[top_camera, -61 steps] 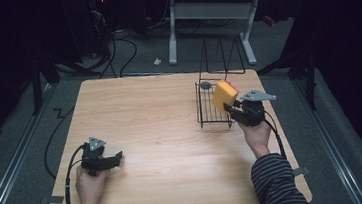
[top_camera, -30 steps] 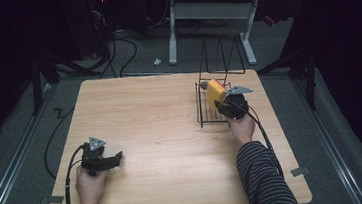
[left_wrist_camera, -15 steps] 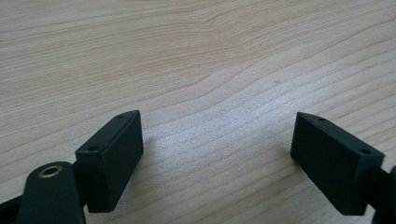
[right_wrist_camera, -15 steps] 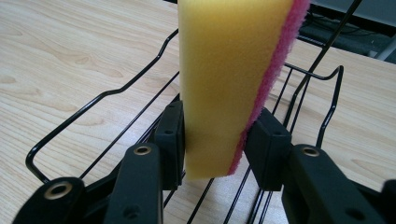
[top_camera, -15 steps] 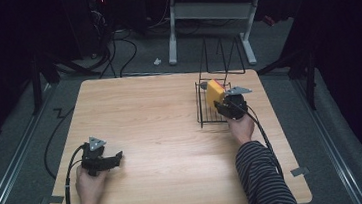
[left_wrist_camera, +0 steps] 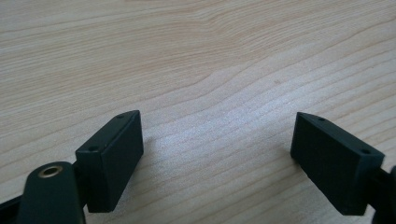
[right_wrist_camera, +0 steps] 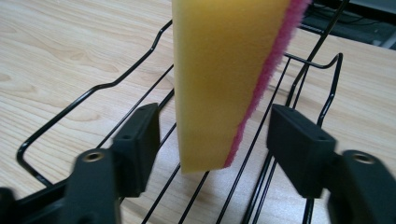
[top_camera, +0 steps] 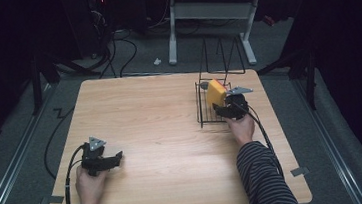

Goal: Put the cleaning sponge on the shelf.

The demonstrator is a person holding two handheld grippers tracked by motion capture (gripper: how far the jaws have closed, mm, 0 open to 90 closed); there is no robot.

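Yellow sponge (right_wrist_camera: 219, 79) with a pink edge, upright inside the black wire rack (top_camera: 209, 110), right of centre in the high view. Right hand-held gripper (right_wrist_camera: 212, 144) released, jaws just opened, one on each side of the sponge, not pressing it. Left hand-held gripper (left_wrist_camera: 217, 154) spread wide over bare table (top_camera: 160, 114), lower left, grasping nothing.
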